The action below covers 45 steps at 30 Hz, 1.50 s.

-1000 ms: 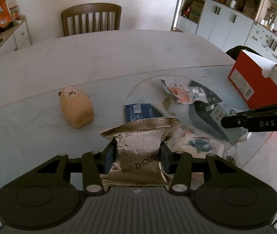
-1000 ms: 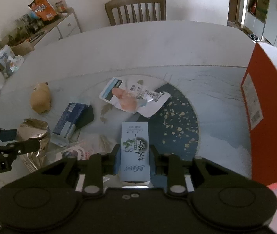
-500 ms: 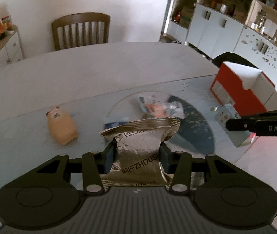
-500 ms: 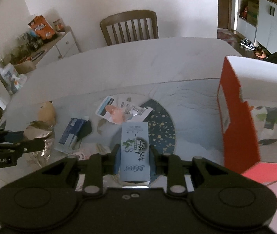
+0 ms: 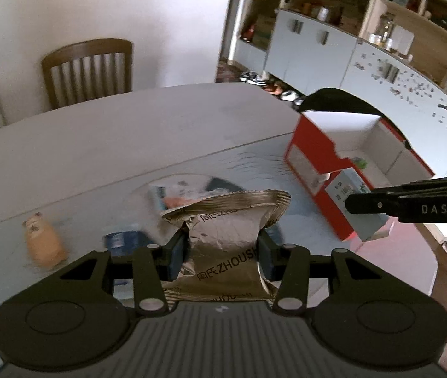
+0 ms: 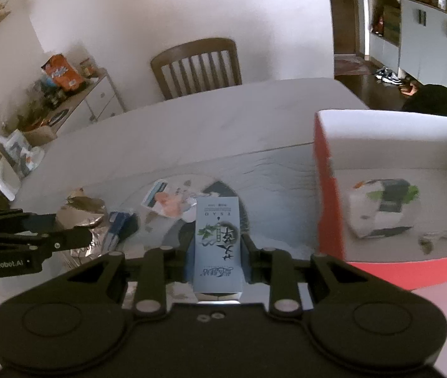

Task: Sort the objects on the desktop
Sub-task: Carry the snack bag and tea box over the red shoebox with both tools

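My left gripper (image 5: pixel 223 253) is shut on a crinkled silver foil pouch (image 5: pixel 228 236), held up above the table. My right gripper (image 6: pixel 217 256) is shut on a pale blue carton (image 6: pixel 218 236) with green leaf print, also lifted. In the left wrist view the right gripper (image 5: pixel 362 203) shows from the side with the blue carton (image 5: pixel 360 212) beside the red box (image 5: pixel 311 160). The red box (image 6: pixel 327 189) is open-topped, white inside, with a white printed pack (image 6: pixel 381 208) in it. The left gripper (image 6: pixel 75 239) shows at the left of the right wrist view.
On the table lie a tan bear-shaped toy (image 5: pixel 42 239), a blue packet (image 6: pixel 119 223), and a white and orange wrapper (image 6: pixel 168 200) on a dark round mat (image 6: pixel 220 189). A wooden chair (image 6: pixel 196 66) stands behind the table. Cabinets (image 5: pixel 365 63) line the right wall.
Both grippers have risen and swung to the right with their loads. The red box has come nearer and its inside now shows; the table clutter has dropped away to the left.
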Tool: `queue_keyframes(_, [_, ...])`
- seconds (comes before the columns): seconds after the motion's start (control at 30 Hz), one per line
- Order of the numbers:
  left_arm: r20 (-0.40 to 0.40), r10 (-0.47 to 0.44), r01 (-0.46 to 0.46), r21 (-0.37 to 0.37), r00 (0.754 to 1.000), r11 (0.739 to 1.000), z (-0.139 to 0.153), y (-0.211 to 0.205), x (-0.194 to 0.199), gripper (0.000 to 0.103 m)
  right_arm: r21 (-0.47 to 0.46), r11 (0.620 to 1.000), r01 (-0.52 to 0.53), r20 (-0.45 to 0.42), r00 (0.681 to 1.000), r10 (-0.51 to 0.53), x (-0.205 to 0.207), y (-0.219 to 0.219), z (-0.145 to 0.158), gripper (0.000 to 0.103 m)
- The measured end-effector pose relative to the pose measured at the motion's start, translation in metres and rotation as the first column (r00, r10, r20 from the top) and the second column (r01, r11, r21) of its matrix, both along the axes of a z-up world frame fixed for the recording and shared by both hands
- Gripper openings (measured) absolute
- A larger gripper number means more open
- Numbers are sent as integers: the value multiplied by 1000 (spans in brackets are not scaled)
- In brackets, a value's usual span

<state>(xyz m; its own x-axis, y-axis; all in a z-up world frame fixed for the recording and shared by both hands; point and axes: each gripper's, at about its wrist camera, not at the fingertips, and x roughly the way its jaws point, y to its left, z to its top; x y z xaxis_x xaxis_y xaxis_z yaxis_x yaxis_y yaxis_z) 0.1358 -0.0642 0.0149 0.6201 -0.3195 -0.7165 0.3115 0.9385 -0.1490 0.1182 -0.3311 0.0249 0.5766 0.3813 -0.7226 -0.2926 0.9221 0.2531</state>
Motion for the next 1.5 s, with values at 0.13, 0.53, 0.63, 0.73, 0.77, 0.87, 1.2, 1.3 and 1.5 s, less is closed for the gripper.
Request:
queue_keyframes(0.13, [3,-41,41,-11,999,999,2,-28,7,46,7,1000,16,12,1000,-16,1,-22,6,28])
queue_keyframes(0.53, [35,-167,168,-23,985,986,15,-118,30,46,5,995,103,33,994,-103,12,-101,15,28])
queue_keyframes(0.63, [43,-187,188,-18,981,982,18,-136,34,46,3,992,125,38,991,-125,15,-122,16,28])
queue_keyframes(0.73, [43,-209,209,-17,977,978,20,-156,40,46,-3,989,145,44,988,-145,20,-139,16,28])
queue_keyframes(0.77, [45,-216,216,-14,975,976,21,-163,42,46,-4,989,150,44,988,-149,21,-144,16,28])
queue_keyframes(0.87, [45,-233,234,-8,971,972,21,-179,47,46,-11,986,164,44,986,-163,26,-158,13,28])
queue_keyframes(1.2, [43,-319,317,51,947,947,16,-240,69,46,-39,981,189,54,981,-186,48,-193,5,28])
queue_keyframes(1.3, [47,-357,352,84,933,932,15,-257,74,46,-49,981,188,44,982,-186,55,-199,-3,28])
queue_keyframes(1.5, [23,-446,438,150,895,886,7,-289,87,46,-72,979,189,6,982,-189,79,-212,-20,28])
